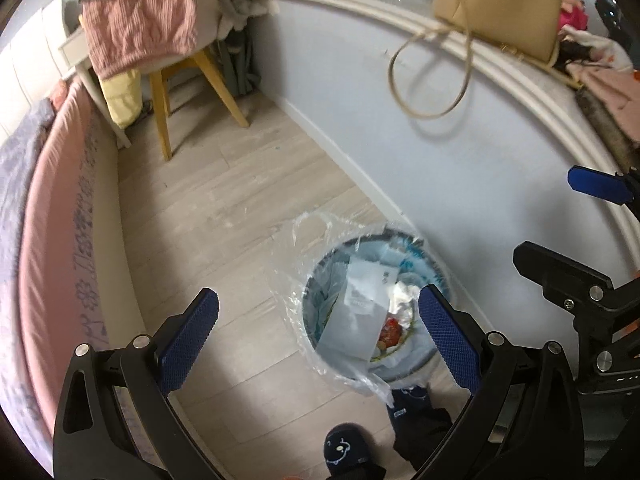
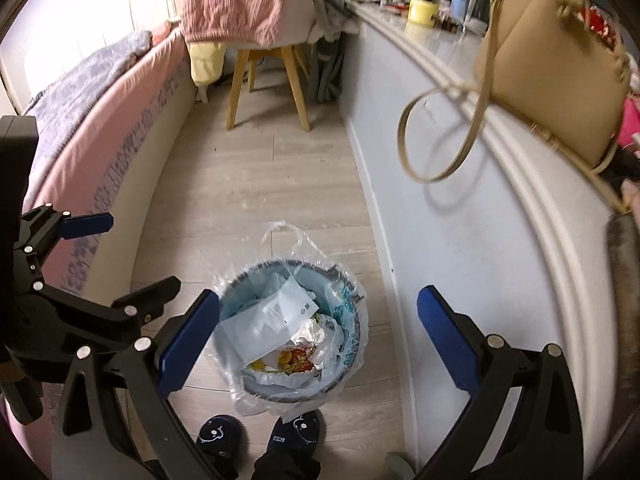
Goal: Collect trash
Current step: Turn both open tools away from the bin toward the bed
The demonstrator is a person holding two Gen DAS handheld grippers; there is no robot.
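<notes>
Small round blue bin, lined with a clear plastic bag: sitting on the pale wood floor near the wall, already holding white paper and printed wrappers. Bag appearing untied and not yet lifted; collection judged barely begun. Left tongs and right tongs: both hovering apart, gripping nothing. Deeper bin contents being hidden; the left view's bin blurring.

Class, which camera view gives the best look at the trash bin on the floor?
The right wrist view: the trash bin sits unobstructed between the fingers, its rim and contents visible. In the left wrist view the bin is blurrier, and a finger covers its right edge.
</notes>
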